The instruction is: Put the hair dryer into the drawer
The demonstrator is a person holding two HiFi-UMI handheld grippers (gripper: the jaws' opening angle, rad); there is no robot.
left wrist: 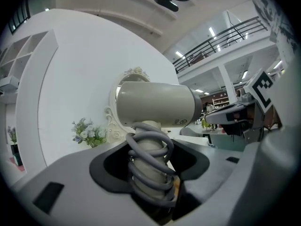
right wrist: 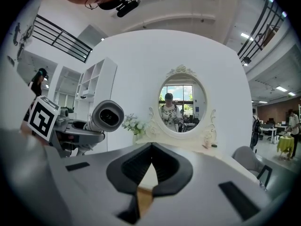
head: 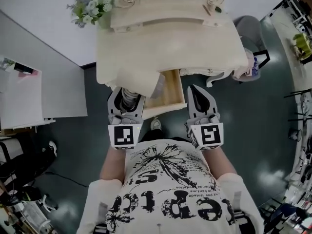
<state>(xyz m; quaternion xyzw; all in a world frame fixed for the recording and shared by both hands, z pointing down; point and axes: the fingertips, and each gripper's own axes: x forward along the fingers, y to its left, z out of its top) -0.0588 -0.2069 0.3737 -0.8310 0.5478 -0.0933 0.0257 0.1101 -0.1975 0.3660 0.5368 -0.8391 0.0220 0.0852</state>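
The cream hair dryer (left wrist: 155,109) stands upright in my left gripper (left wrist: 150,171), which is shut on its handle; a grey cord is coiled around that handle. In the head view the left gripper (head: 127,104) holds the dryer (head: 130,95) just in front of the cream dressing table (head: 209,48), left of the open wooden drawer (head: 171,89). My right gripper (head: 191,88) hovers at the drawer's right side, shut, with nothing between its fingers. The right gripper view shows its jaws (right wrist: 151,149) closed and the dryer's nozzle (right wrist: 107,117) off to the left.
A vase of pale flowers (head: 92,6) stands on the table's back left corner below an oval mirror (right wrist: 182,105). A grey chair (head: 248,30) sits to the table's right. White cabinets (head: 44,82) line the left. Dark floor lies around my feet.
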